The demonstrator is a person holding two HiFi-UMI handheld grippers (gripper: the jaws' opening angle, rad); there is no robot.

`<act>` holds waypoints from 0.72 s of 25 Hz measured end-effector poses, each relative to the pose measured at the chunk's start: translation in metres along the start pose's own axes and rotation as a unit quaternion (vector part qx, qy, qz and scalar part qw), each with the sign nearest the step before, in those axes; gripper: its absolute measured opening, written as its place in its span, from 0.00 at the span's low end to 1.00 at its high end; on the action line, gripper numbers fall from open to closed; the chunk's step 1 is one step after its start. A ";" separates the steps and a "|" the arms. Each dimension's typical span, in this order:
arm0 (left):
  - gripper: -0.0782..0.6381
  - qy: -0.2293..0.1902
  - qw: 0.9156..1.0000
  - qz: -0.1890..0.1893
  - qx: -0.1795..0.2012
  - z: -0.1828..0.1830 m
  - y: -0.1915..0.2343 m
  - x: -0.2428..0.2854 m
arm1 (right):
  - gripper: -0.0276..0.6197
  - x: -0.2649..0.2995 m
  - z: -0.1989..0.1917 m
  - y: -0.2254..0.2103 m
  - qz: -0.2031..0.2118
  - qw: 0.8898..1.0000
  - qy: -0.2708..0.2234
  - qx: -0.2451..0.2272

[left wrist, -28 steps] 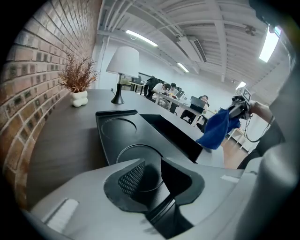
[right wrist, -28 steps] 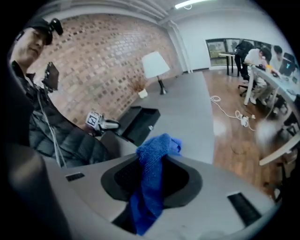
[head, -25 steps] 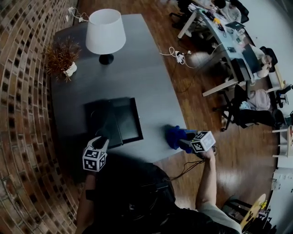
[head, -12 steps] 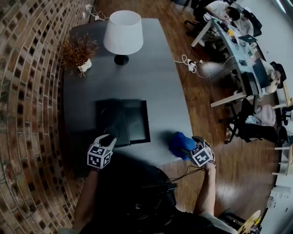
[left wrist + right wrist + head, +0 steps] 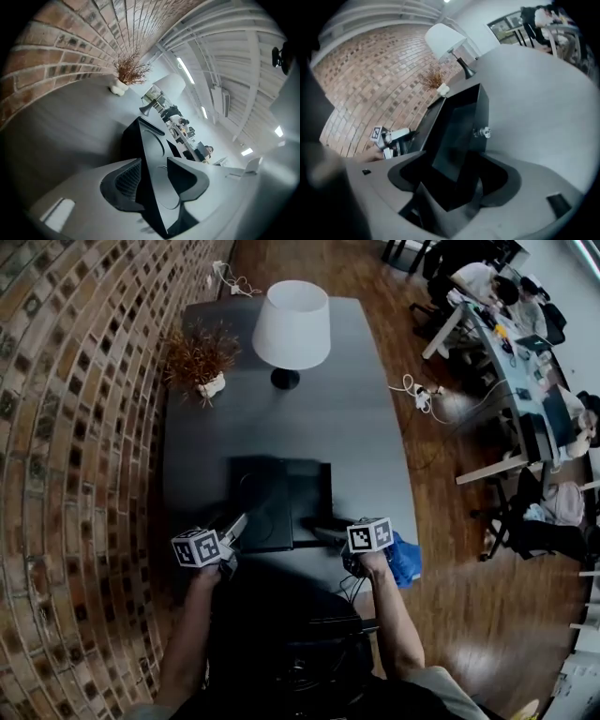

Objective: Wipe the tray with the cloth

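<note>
Jaws of my left gripper (image 5: 153,163), just opening, stand narrowly astride the black tray's (image 5: 140,135) near rim, unclamped; my right gripper's (image 5: 454,166), wide though just closing a little, bracket its corner. Behind them the blue cloth (image 5: 407,561) sits at the table (image 5: 356,427) edge; my wrist could knock it off.

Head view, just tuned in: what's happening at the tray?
No wiping right now. Both grippers are at the near edge of the black tray on the grey table. The left gripper has the rim between its jaws, which have just been opening. The right gripper has the near right corner between its jaws, which have just been closing but are not visibly pressing. The blue cloth lies at the table's near right edge, in neither gripper.
</note>
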State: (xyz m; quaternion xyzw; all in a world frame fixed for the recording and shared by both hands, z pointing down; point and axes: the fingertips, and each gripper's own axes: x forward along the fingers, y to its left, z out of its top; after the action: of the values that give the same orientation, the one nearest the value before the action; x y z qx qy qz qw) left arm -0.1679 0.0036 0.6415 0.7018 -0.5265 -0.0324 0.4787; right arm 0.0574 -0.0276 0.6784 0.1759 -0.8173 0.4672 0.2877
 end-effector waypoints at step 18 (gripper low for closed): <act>0.37 0.022 1.000 -0.007 0.007 0.001 0.002 0.005 | 0.56 0.075 -0.002 0.089 0.105 0.988 0.086 -0.076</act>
State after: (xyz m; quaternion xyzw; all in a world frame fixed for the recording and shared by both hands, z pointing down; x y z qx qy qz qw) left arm -0.1674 -0.0010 0.6448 0.7092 -0.5111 -0.0163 0.4853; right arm -0.0492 0.0171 0.6679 0.0256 -0.8364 0.4449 0.3190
